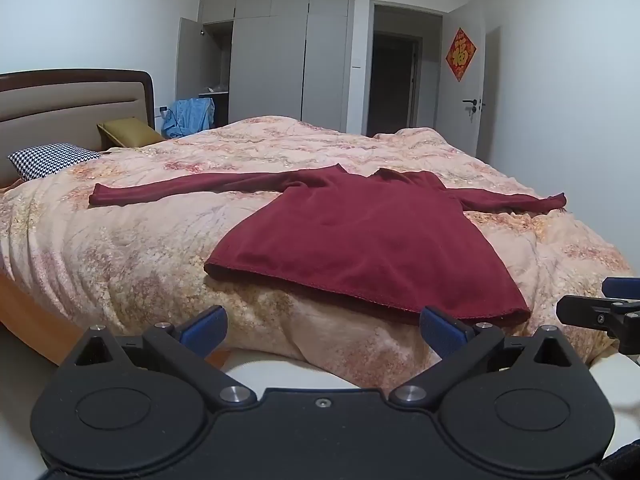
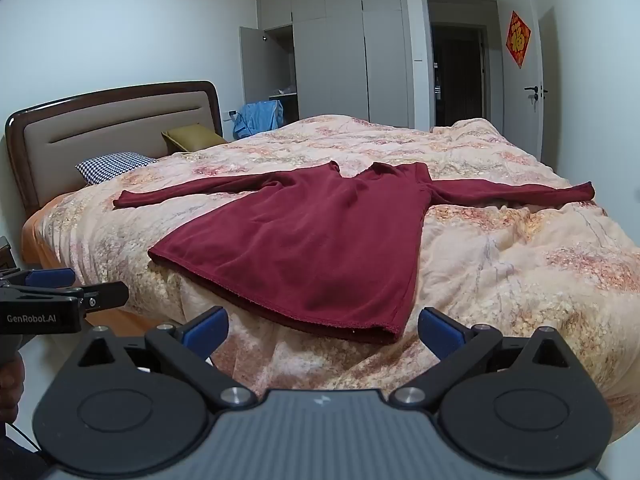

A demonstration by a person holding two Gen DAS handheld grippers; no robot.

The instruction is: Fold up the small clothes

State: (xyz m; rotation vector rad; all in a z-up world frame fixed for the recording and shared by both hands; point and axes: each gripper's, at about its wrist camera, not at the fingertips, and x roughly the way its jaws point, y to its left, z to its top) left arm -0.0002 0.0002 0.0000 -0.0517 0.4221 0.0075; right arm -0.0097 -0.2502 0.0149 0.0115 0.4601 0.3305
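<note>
A dark red long-sleeved top (image 1: 360,236) (image 2: 304,240) lies spread flat on the bed, both sleeves stretched out sideways, its hem toward me. My left gripper (image 1: 322,330) hangs open just short of the hem, nothing between its blue pads (image 1: 204,326). My right gripper (image 2: 322,330) is also open and empty, near the hem's right corner. In the left wrist view the right gripper's side (image 1: 604,312) shows at the right edge. In the right wrist view the left gripper's side (image 2: 64,292) shows at the left edge.
The bed carries a pink floral quilt (image 1: 132,256) (image 2: 512,256). A houndstooth pillow (image 1: 52,159) and an olive pillow (image 1: 128,132) lie by the headboard (image 2: 112,128). Behind stand a grey wardrobe (image 1: 292,56), blue clothing (image 1: 192,116) and an open doorway (image 1: 394,76).
</note>
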